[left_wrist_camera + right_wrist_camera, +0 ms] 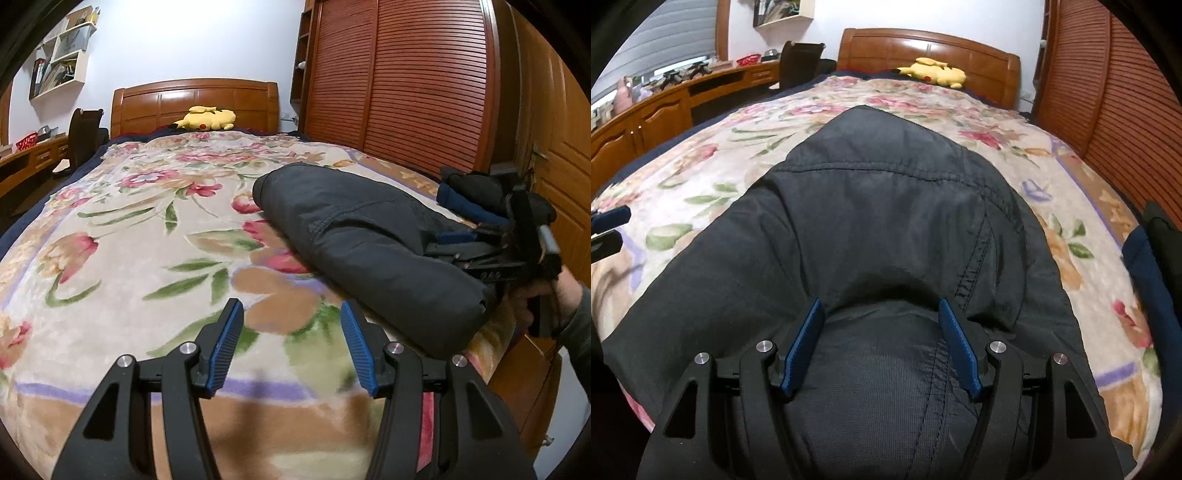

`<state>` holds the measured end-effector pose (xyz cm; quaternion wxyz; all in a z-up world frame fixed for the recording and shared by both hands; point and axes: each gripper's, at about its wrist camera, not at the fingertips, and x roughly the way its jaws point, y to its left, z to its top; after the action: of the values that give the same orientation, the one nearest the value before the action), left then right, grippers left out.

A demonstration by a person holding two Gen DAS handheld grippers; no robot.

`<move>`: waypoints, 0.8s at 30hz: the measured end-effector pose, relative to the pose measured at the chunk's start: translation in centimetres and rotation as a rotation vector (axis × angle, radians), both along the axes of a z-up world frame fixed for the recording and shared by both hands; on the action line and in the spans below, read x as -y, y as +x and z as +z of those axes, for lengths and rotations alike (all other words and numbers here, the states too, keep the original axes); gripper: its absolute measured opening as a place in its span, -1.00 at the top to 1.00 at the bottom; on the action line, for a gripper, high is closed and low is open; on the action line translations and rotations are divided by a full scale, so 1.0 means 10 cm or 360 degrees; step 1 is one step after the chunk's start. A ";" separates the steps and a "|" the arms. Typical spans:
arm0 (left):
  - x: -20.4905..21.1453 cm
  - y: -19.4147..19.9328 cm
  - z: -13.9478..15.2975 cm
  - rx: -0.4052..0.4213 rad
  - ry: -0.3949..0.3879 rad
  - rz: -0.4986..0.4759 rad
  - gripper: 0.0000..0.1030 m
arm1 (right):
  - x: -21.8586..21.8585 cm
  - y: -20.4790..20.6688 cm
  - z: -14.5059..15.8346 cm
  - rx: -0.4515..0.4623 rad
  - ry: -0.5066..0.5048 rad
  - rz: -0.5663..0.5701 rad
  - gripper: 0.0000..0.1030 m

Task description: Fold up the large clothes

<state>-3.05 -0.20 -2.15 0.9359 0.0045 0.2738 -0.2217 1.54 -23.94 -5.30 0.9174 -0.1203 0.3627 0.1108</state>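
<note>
A dark grey padded jacket point(354, 229) lies folded into a long bundle on the right half of the floral blanket point(147, 229). My right gripper point(882, 343) hangs over the near end of the jacket point(886, 206). Its blue pads point(803, 343) stand apart on either side of a bulge of fabric and do not pinch it. In the left wrist view the right gripper point(448, 246) sits at the jacket's near right end, held by a hand point(532, 295). My left gripper point(291, 343) is open over bare blanket, left of the jacket, with nothing between its fingers. Its tips point(609, 229) show at the left edge.
A pile of dark and navy clothes point(476, 192) lies by the bed's right edge. A yellow plush toy point(207, 119) rests at the wooden headboard. A slatted wardrobe point(399, 81) lines the right side. A desk point(665, 107) and a chair point(83, 136) stand on the left.
</note>
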 end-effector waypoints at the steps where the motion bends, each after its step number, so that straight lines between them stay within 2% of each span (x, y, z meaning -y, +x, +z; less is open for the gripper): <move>1: 0.01 -0.01 0.00 0.0005 0.0008 -0.0001 -0.05 | 0.00 -0.03 0.05 0.0011 -0.0009 -0.0013 -0.28; 5: 0.05 -0.02 0.01 0.0019 0.0021 -0.0007 -0.05 | 0.00 -0.29 0.32 0.0115 0.0077 -0.0021 -0.28; 11: 0.07 -0.02 0.01 0.0025 0.0033 -0.0001 -0.05 | -0.28 -0.50 0.46 0.0156 0.0146 0.0111 -0.28; 15: 0.08 -0.03 0.01 0.0030 0.0046 0.0008 -0.05 | -0.44 -0.57 0.40 0.0111 0.0172 0.0202 -0.28; 21: 0.02 0.01 0.01 0.0013 0.0018 0.0025 -0.05 | -0.46 -0.56 0.22 0.0049 0.0206 0.0206 -0.28; 24: 0.04 0.05 0.02 0.0000 0.0019 0.0021 -0.05 | -0.47 -0.60 0.17 0.0063 0.0168 0.0218 -0.28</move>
<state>-2.51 -0.57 -1.93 0.9373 0.0081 0.2750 -0.2139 -4.46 -19.22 -3.64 0.9197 -0.0984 0.3292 0.1898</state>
